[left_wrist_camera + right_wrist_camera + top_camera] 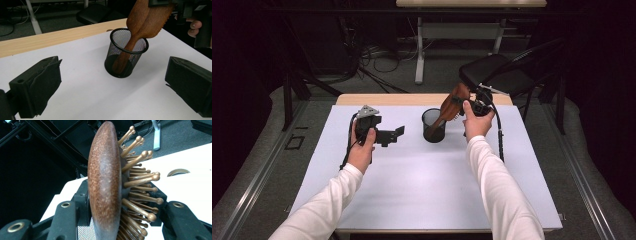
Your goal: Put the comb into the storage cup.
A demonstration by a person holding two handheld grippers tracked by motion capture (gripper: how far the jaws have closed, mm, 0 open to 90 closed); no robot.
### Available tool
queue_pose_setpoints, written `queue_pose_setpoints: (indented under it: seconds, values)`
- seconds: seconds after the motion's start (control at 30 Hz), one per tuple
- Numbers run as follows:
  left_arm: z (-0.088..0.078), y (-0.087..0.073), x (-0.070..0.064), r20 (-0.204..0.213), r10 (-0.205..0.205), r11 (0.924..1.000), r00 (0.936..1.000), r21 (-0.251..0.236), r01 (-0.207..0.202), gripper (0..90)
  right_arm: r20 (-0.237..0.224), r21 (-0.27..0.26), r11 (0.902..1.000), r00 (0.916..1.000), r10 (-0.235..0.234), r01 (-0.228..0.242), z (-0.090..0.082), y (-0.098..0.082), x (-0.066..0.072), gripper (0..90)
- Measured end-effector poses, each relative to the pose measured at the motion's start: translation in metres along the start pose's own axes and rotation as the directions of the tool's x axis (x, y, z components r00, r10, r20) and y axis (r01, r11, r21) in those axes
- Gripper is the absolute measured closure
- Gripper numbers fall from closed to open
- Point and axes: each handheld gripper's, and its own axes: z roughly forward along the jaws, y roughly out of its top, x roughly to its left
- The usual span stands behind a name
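Note:
A brown wooden hairbrush leans with its handle down inside a black mesh cup at the table's middle back. My right gripper is shut on the brush head, above and to the right of the cup. In the right gripper view the brush back and its golden bristles sit clamped between the jaws of my right gripper. My left gripper rests left of the cup, open and holding nothing. In the left gripper view the cup and brush stand beyond the wide-apart jaws.
A white sheet covers the table, with a wooden strip along its far edge. A black chair stands behind the table's right corner. Cables and another table's legs lie on the floor farther back.

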Motion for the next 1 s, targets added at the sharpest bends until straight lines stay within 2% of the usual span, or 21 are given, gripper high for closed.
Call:
queue_pose_setpoints:
  seconds: [0.63,0.83,1.0]
  values:
    - [0.0025,-0.0024,-0.0007,0.003,-0.002,1.0,1.0,0.005,0.002,0.3,0.001,0.009,0.9999,0.9999,-0.015,0.015,0.0002,0.0008,-0.0013,45.8]
    - [0.003,-0.0025,-0.0015,0.003,-0.003,1.0,1.0,0.004,0.003,0.3,-0.005,0.013,0.9999,1.0,0.002,-0.002,0.0,0.0014,-0.002,43.9]
    - [0.0034,-0.0024,-0.0013,0.003,-0.004,1.0,1.0,0.006,0.004,0.3,-0.008,0.006,1.0,1.0,-0.001,0.001,-0.0002,0.0018,-0.0019,41.4]
